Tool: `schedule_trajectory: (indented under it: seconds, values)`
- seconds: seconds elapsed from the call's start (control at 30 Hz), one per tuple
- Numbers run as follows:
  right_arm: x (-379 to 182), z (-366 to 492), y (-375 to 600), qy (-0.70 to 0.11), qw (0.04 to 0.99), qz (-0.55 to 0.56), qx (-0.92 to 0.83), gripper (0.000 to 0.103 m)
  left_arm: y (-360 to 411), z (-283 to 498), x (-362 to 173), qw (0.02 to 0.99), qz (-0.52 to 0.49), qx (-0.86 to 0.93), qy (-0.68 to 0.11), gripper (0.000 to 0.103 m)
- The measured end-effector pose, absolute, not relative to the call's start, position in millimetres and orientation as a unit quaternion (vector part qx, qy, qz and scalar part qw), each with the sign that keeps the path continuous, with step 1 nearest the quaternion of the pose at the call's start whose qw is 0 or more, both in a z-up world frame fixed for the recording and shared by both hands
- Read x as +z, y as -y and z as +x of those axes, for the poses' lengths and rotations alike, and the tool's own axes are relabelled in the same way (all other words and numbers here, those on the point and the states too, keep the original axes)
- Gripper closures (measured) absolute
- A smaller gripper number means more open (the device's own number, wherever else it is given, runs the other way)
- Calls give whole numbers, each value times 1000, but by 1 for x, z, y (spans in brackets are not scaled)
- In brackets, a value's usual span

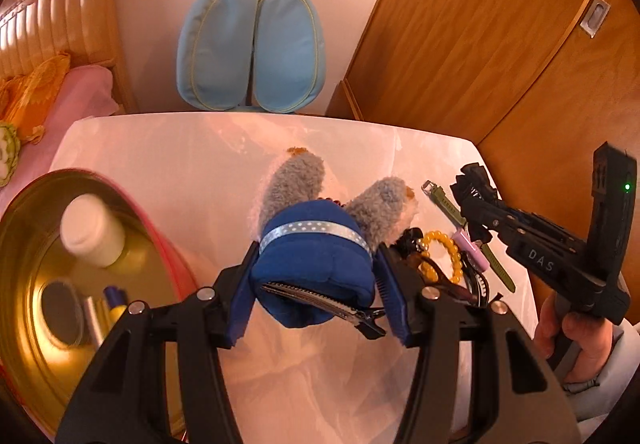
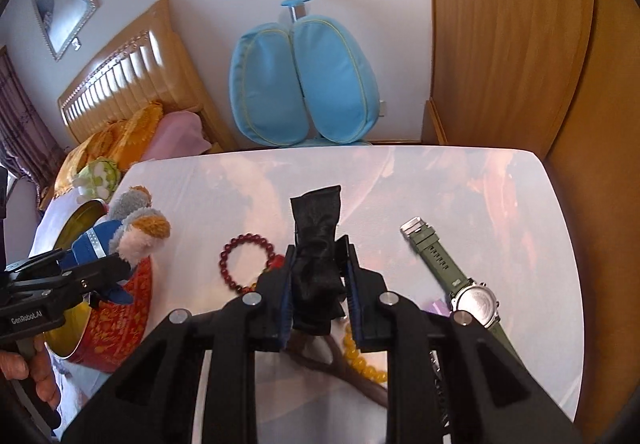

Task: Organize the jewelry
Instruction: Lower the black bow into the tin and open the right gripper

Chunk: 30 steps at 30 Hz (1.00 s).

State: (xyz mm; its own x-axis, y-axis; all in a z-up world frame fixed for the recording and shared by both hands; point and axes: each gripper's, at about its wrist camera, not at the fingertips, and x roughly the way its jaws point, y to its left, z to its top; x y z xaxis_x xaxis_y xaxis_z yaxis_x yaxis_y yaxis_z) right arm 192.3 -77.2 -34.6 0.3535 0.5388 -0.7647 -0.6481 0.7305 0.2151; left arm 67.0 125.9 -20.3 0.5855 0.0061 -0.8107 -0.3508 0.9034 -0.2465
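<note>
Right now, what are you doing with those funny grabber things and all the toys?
A person is tidying jewelry on a white table. The left gripper holds a blue hair clip with fuzzy ears near the red tin. The right gripper pinches a black bow. A green watch, a red bead bracelet and a yellow one lie on the table.

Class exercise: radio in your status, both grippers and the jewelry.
Left gripper shut on blue plush hair clip. Right gripper shut on black bow. Tin open beside the left, path clear.
</note>
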Motion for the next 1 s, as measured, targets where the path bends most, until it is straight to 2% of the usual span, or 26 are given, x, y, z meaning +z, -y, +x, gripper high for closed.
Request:
schedule_trajectory:
  seconds: [0.2,0.33,0.53,0.63,0.77,1.0]
  values:
    - [-38,140,45,-459,777,-53,427,79,-154,-22,8,860,-183,205,-431,48]
    - [-12,98,4,-420,765,-81,482,79,-193,-71,3,846,-206,246,-426,48]
    - [8,48,-64,-397,741,-128,526,79,-261,-94,-12,848,-225,232,-420,48]
    - [-8,21,-119,-431,699,-160,548,79,-289,-94,-12,860,-210,207,-417,48]
    - [-59,-10,-187,-511,637,-248,521,79,-311,-96,-20,870,-166,170,-432,48]
    - [-106,-16,-224,-591,600,-321,433,79,-331,-108,-32,877,-153,98,-445,48]
